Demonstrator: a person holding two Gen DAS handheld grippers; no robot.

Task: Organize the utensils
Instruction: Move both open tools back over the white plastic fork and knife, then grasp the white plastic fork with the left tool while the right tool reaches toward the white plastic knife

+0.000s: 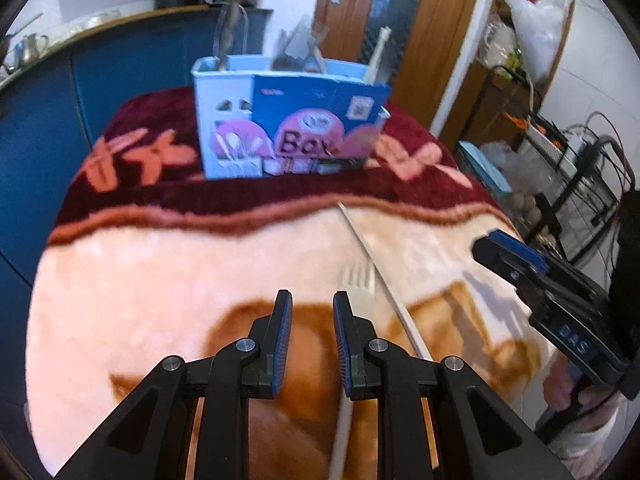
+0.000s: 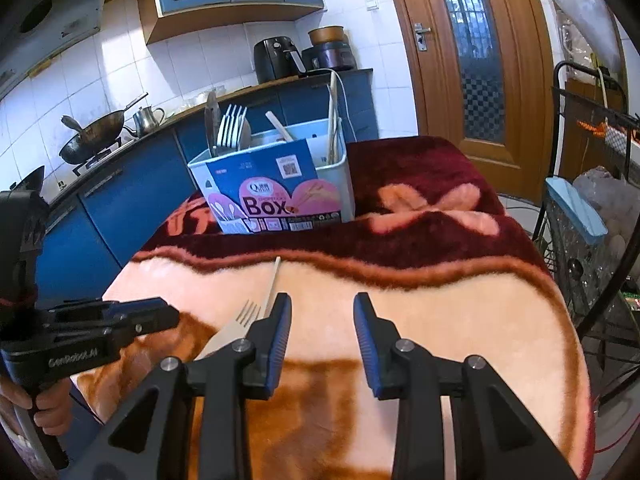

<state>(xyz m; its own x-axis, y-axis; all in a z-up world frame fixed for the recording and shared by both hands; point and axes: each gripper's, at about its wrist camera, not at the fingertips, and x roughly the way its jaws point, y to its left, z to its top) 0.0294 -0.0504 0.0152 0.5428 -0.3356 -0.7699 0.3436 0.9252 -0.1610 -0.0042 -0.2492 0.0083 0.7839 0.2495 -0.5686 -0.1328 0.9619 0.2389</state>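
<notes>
Two utensils lie loose on the blanket-covered table [image 2: 460, 320], just ahead of both tools: a pale fork [image 2: 240, 322] with its tines pointing toward the far edge, and a long thin chopstick [image 2: 272, 284] lying alongside and touching it, running from the near edge up toward the dark red border of the blanket; both look light and stiff, the fork smooth and likely to slip, the chopstick slender enough to roll or sink into the plush pile; I would judge the fork's handle, nearer the person, the better place to pinch, and the chopstick best taken near its middle so it does not tip; the soft nap means the fingers must press down a little to get under either.

Nearest, the left gripper [image 1: 307, 300] hovers above the blanket with its jaws parted narrowly and nothing between them, the fork just to its right; the right gripper [image 2: 322, 304] stands with a wider gap, also empty, the fork just beside its left finger; each is held by a hand [image 2: 44, 404] low at the near edge.

Farther off, toward the far edge, stands the white utensil box [image 2: 340, 184] with a blue card label, already holding forks, a knife and wooden pieces upright; nothing lies between it and the loose pieces; beyond, a kitchen counter [image 2: 180, 120] carries a wok and kettle, well apart.
</notes>
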